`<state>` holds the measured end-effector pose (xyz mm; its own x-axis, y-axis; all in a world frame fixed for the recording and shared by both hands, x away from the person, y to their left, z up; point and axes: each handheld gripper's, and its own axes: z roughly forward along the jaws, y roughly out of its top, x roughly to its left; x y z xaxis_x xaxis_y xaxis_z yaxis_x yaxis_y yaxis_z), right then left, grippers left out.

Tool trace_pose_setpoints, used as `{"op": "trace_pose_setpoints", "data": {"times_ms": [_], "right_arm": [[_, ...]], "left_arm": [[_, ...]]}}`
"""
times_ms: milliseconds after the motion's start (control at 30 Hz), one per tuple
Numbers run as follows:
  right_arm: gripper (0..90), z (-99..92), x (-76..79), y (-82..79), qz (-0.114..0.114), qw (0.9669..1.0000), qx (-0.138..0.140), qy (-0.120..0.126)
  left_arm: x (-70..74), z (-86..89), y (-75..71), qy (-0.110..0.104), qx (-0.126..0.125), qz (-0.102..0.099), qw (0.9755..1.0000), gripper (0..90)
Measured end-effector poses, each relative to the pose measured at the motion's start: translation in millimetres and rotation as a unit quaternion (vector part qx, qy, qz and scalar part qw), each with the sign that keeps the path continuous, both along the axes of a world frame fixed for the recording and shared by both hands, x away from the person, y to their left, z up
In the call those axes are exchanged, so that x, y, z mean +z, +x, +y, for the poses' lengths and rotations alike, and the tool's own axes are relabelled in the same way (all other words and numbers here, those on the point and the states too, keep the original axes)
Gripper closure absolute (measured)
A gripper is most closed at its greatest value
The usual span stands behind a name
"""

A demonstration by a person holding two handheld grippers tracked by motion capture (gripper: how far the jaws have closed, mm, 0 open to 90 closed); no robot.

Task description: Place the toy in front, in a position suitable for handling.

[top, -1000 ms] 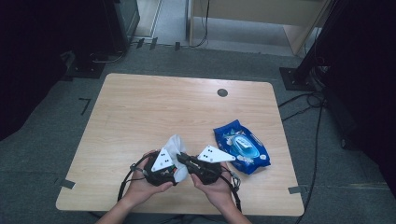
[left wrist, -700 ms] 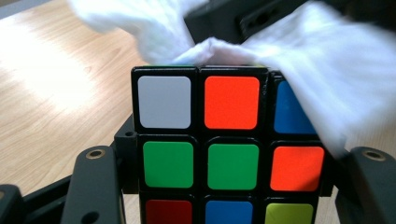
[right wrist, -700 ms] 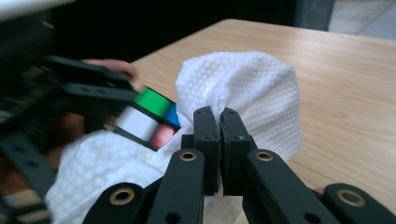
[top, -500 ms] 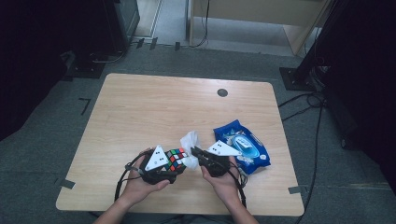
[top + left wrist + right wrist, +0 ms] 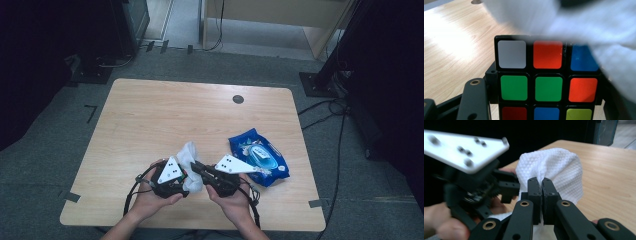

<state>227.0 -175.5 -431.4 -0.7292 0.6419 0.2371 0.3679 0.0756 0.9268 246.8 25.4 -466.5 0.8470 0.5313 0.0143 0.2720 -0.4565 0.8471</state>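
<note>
Cube first, since it's the leftmost thing going on: a scrambled colour cube sits clamped between the jaws of the left gripper, held just above the near edge of the wooden table. In the left gripper view you can see its face close up, white, orange and blue across the top row, green, green, orange below that, with a black jaw snug against its left side. So those jaws are pressed onto the cube, no gap that I can see.

Draped over the cube's right side is a white wipe, kind of a textured cloth. In the high view it bunches up between the two grippers, touching the cube.

Right gripper has its jaws squeezed together on a fold of that wipe, pinching it tight, and the cloth balloons out above the tips.

Further right on the table, just beside the right hand, lies a blue pack of wipes, flat, with its lid facing up.
</note>
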Motion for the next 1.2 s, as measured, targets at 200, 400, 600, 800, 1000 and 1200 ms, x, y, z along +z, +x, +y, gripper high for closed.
{"op": "trace_pose_setpoints", "data": {"times_ms": [200, 400, 600, 800, 1000, 1200], "right_arm": [[88.8, -2.4, -15.3, 5.7, 0.012, 0.9997, -0.018, -0.005], [88.8, -9.7, -22.4, 11.3, 0.023, 0.9988, -0.041, -0.013], [88.8, -18.3, -33.1, 20.7, 0.037, 0.9964, -0.066, -0.037], [88.8, -38.0, -44.8, 33.5, 0.065, 0.9919, -0.103, -0.035], [73.7, -56.6, -39.6, 35.5, 0.055, 0.9869, -0.148, -0.034], [56.4, -49.3, -21.4, 23.0, 0.046, 0.992, -0.118, 0.0]], "left_arm": [[-0.1, 0.4, -0.1, -0.002, 0.003, 0.003, 1.0, 34.4], [3.6, 2.3, -2.2, -0.003, 0.001, -0.003, 1.0, 34.4], [8.5, 9.8, -0.5, -0.019, 0.007, -0.005, 0.9998, 34.4], [11.2, 20.9, 5.2, -0.029, 0.022, -0.005, 0.9993, 34.4], [10.6, 26.9, 12.3, -0.037, 0.037, 0.004, 0.9986, 34.3], [10.2, 25.8, 12.1, -0.039, 0.043, 0.001, 0.9983, 34.4]]}}
